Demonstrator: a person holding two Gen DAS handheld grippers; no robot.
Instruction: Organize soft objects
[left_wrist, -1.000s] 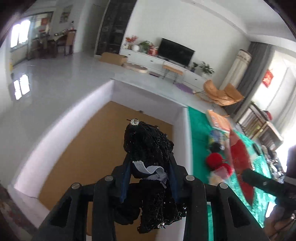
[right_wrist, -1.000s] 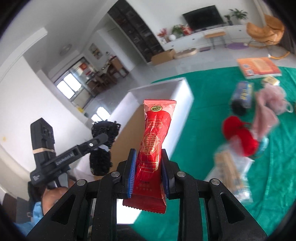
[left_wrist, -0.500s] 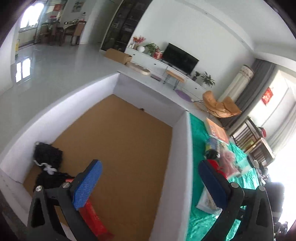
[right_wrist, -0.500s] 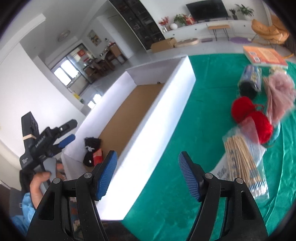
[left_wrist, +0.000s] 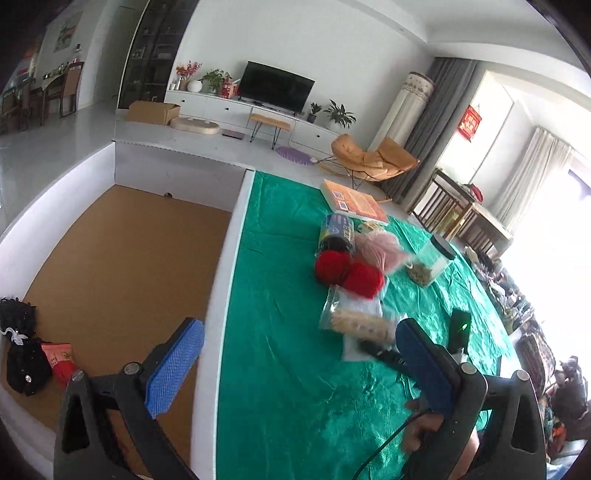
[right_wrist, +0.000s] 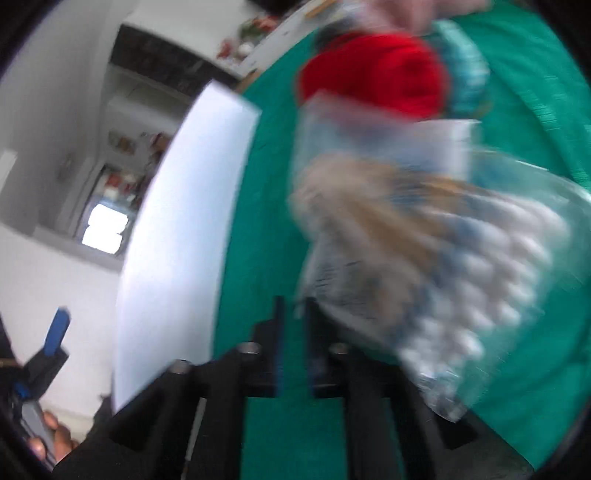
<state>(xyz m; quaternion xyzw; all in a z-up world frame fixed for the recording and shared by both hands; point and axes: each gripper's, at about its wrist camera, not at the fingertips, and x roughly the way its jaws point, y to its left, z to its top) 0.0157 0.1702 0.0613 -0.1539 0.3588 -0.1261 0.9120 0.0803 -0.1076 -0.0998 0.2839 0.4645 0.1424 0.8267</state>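
My left gripper (left_wrist: 297, 325) is wide open and holds nothing, hanging over the right wall of the white box (left_wrist: 236, 236). In the box's near left corner lie a black lacy soft piece (left_wrist: 22, 350) and a red packet (left_wrist: 61, 363). On the green cloth (left_wrist: 288, 369) are two red yarn balls (left_wrist: 347, 271), a pink puff (left_wrist: 378, 247) and a clear bag of cotton swabs (left_wrist: 354, 317). My right gripper (right_wrist: 293, 299) has its jaws almost together at a corner of that bag (right_wrist: 443, 240). Blur hides whether the corner is pinched.
Behind the yarn lie a blue-and-black roll (left_wrist: 338, 232), an orange book (left_wrist: 354, 201) and a clear jar with a dark lid (left_wrist: 430, 264). The box wall (right_wrist: 177, 221) stands left of the right gripper. A person's hand (right_wrist: 55, 439) holds the left gripper.
The left gripper let go of the black piece into the box and swung right. The right gripper released the red packet into the box, dropped to the swab bag and closed.
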